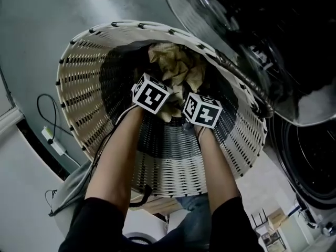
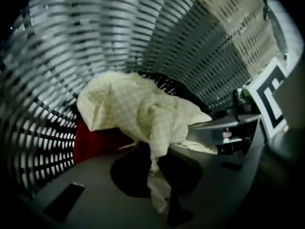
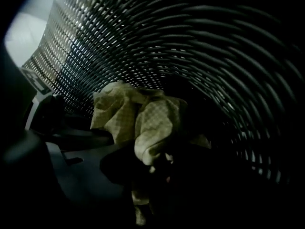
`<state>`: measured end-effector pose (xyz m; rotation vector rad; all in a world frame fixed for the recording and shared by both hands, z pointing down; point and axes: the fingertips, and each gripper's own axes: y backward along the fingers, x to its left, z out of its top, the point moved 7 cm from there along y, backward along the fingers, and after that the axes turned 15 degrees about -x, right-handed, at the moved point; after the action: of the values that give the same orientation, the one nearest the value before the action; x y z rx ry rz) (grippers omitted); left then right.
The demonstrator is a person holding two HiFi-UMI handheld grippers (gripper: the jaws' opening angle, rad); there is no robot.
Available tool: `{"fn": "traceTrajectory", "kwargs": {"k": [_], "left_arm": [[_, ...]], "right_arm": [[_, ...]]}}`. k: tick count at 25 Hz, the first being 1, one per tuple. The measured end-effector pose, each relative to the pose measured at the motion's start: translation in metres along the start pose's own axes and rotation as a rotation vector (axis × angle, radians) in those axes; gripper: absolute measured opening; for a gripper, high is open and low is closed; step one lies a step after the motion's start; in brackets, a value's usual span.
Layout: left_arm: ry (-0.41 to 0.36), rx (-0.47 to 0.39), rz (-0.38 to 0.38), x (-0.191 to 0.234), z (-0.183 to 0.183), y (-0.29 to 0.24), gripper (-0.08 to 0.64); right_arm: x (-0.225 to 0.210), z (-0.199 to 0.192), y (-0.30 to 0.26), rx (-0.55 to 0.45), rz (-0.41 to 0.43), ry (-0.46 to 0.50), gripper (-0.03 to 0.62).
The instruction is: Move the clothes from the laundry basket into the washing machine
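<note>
A white-and-black wicker laundry basket (image 1: 173, 167) stands below me with both hands reaching into it. A crumpled pale yellow checked cloth (image 1: 176, 62) lies at its bottom. My left gripper (image 1: 151, 94) and right gripper (image 1: 202, 111) sit side by side just above the cloth, their tips hidden under the marker cubes. In the left gripper view the left gripper (image 2: 159, 194) is shut on a hanging fold of the checked cloth (image 2: 143, 113). In the right gripper view the right gripper (image 3: 157, 175) pinches another fold of the checked cloth (image 3: 143, 123), though its jaws are dark. A red garment (image 2: 95, 140) lies under the cloth.
The washing machine's open door (image 1: 220, 14) hangs over the basket's upper right rim, and the dark drum opening (image 1: 315, 161) is at the right. A cable with a plug (image 1: 50, 133) lies on the floor to the left. The basket walls close in around both grippers.
</note>
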<state>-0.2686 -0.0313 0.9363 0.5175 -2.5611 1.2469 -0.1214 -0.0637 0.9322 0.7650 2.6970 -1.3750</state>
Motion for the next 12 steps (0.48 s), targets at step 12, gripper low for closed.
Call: {"fn": "traceTrajectory", "kwargs": {"k": [12], "left_arm": [[0.031,-0.115,0.066,-0.038,0.062,0.099,0.041]], "right_arm": [[0.028,0.062,0.101,-0.103,0.004,0.014,0.081]]}}
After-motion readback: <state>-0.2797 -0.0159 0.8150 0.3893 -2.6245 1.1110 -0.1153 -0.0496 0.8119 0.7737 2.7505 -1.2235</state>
